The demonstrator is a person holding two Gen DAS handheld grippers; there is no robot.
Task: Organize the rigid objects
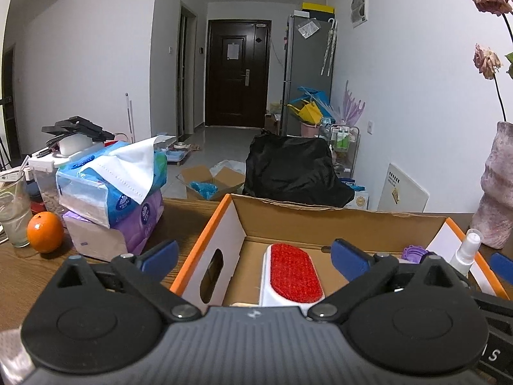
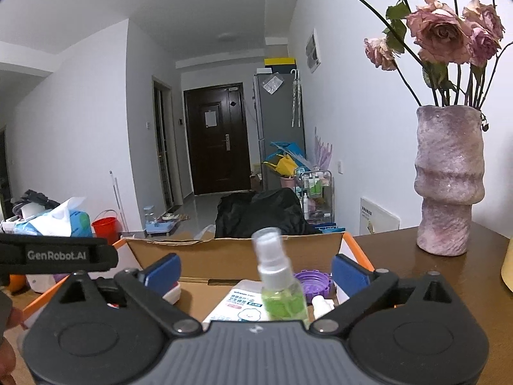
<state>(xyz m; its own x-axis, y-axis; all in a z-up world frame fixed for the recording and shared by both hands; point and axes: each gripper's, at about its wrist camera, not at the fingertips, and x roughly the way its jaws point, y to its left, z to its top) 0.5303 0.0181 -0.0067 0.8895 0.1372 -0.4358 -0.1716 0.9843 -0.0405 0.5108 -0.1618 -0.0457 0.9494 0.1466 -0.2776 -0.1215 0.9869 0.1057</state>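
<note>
An open cardboard box (image 1: 320,221) with orange edges stands on the wooden table. Inside lies a white lint brush (image 1: 293,272) with a red pad, and a purple round lid (image 1: 415,253). My left gripper (image 1: 255,256) is open above the box's near left part, over the brush. My right gripper (image 2: 255,271) is open over the box's right part (image 2: 237,256). A small spray bottle (image 2: 279,285) with green liquid stands between its fingers, untouched. It also shows in the left wrist view (image 1: 465,252). A white wipes pack (image 2: 237,301) and the purple lid (image 2: 312,280) lie beneath.
Stacked tissue packs (image 1: 118,192), an orange (image 1: 45,231) and a glass (image 1: 14,211) stand left of the box. A pink vase (image 2: 449,179) with dried roses stands on the table at the right. Behind are a black-covered chair (image 1: 295,170) and floor clutter.
</note>
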